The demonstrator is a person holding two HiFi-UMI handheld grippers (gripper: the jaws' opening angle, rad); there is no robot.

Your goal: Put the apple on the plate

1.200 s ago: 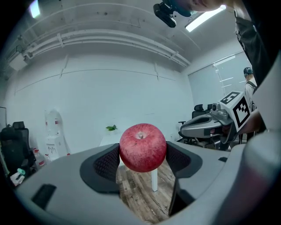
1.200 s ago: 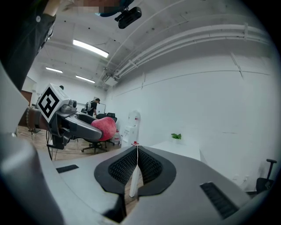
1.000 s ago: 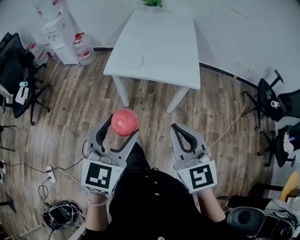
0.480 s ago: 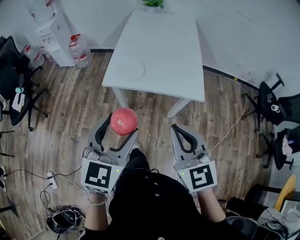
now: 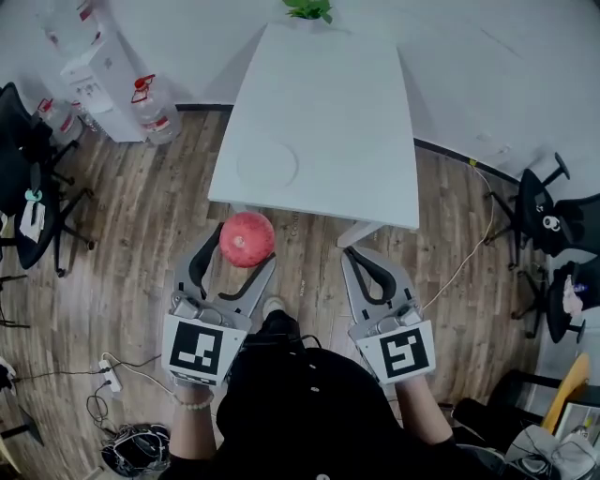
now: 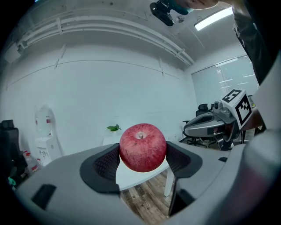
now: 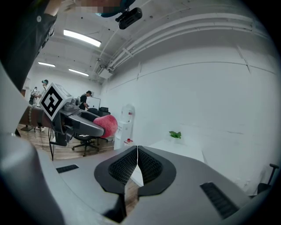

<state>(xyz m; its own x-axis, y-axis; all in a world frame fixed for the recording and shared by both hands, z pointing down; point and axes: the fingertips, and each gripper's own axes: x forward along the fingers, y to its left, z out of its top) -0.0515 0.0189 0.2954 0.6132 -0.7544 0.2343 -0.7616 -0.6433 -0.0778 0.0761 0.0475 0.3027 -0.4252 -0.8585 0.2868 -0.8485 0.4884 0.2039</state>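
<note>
Holding the apple [image 6: 142, 147] is the left gripper [image 5: 240, 251]: its two black pads are clamped on either side of the fruit, which sits stem-up right between them. You can see the red skin and the little stem dimple clearly in the left gripper view. From the head view the apple hangs over the wood floor [image 5: 141, 244], just short of the near edge of the white table [image 5: 347, 112], so it's not over the tabletop.

The plate [image 5: 267, 164] is white on white, so it's kinda hard to spot. It lies flat on the near-left part of the table, a bit beyond the apple, and the two aren't touching.

The right gripper [image 7: 137, 167] has its jaws pressed together with nothing in them; only a thin seam shows between the pads. It's held next to the left one, about level with it, also over the floor in front of the table. Both marker cubes face up toward the head camera, and the person's black top fills the bottom of that view.

Other stuff around: a small green plant [image 5: 307, 9] at the far end of the table by the wall, a water cooler [image 5: 89, 80] off to the left with a big bottle [image 5: 150, 108] on the floor beside it, office chairs on both sides of the room, and a power strip [image 5: 105, 370] with cables down at the lower left.
</note>
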